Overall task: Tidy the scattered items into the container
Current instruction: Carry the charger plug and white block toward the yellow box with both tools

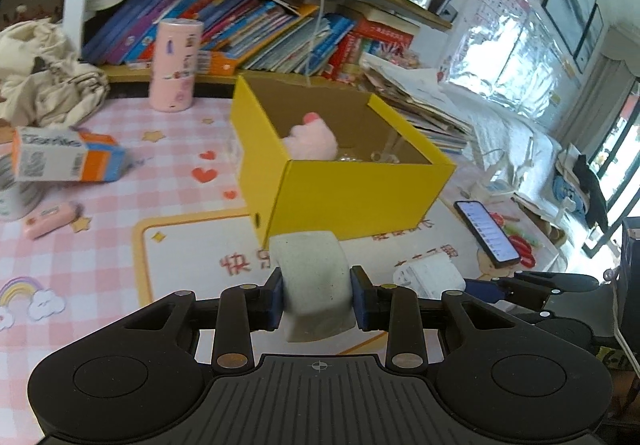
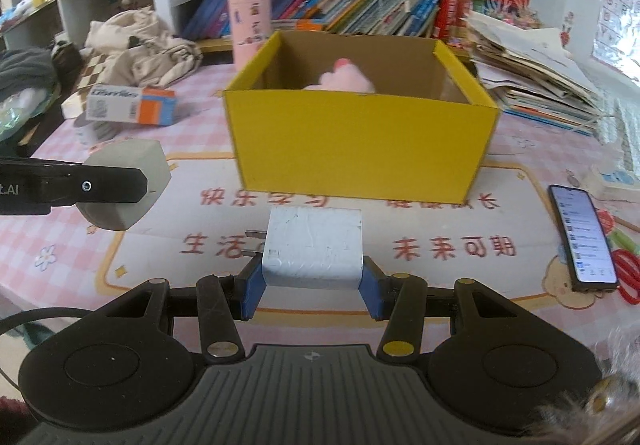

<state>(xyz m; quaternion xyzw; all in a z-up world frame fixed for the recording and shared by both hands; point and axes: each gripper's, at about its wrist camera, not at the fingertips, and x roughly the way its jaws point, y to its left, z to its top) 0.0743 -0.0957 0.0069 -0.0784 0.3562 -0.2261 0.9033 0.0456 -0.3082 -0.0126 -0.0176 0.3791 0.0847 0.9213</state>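
**A:** What does the left gripper (image 1: 316,299) carry?

**B:** A pale grey block (image 1: 314,283), pinched between its blue pads and held above the pink checked tablecloth (image 1: 120,201), just short of the yellow box (image 1: 352,197).

**A:** And the right gripper (image 2: 312,287)?

**B:** Clamped on a white charger block (image 2: 314,253), its metal prongs pointing left, low over the printed mat in front of the same box. From the right wrist view the left tool enters at the left edge with its grey block.

**A:** What is in the box?

**B:** A pink plush toy (image 1: 310,143) lies inside against the far side; something clear lies beside it, too blurred to name.

**A:** What is still out on the table?

**B:** An orange-and-white carton (image 1: 66,159) on its side, a small pink eraser-like piece (image 1: 50,221), a pink cylinder (image 1: 174,65) standing near the bookshelf, and a lit phone (image 2: 582,241) to the right.
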